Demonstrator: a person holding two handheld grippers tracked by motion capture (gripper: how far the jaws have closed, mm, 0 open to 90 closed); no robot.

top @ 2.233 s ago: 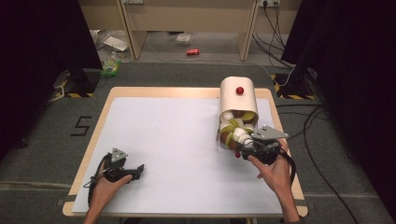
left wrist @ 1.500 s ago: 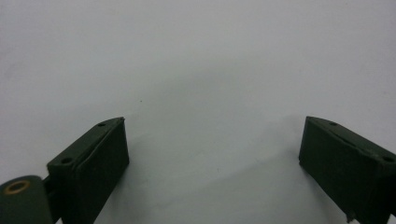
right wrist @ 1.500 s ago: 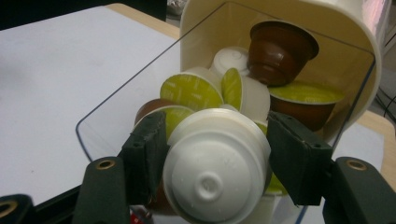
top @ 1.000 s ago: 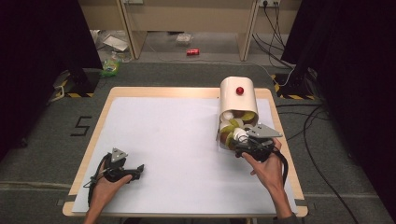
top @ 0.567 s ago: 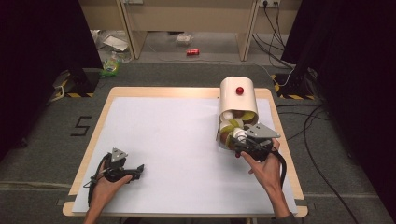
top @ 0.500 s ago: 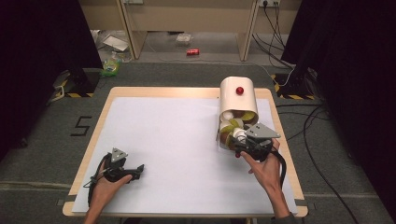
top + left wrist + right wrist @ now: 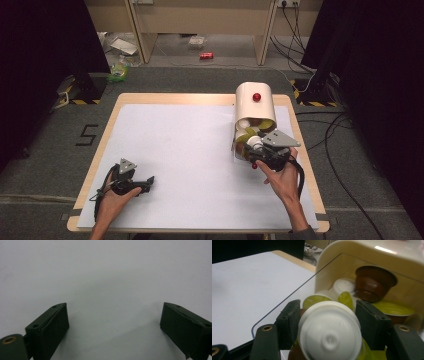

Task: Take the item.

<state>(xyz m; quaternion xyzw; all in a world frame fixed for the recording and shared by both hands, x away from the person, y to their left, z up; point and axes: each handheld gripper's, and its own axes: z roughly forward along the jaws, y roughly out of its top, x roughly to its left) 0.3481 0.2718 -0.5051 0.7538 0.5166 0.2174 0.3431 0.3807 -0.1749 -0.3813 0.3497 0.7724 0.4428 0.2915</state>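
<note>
Right gripper has its jaws clamped on a white capsule, one pad on each flank, the capsule sitting square between them. The jaws have just been closing onto it. In the right gripper view the capsule's round face with the small centre dimple points back at the camera, so its axis runs along the jaws, roughly level, with the other end toward the dispenser. It's a short, squat capsule, about as wide as deep. In the high view the capsule is at the mouth of the cream dispenser, on the right side of the surface, just ahead of the right gripper and right hand.

Behind the held capsule, inside the dispenser: green capsules, another white one, and a brown capsule lying tilted with its wide end up and to the right. A clear tray edge runs from the dispenser toward the camera on the left. A red knob sits on top of the dispenser.

Left gripper rests at the near left of the surface in the left hand, well apart from the dispenser. Left gripper view: jaws wide apart with nothing but bare white surface between them.
</note>
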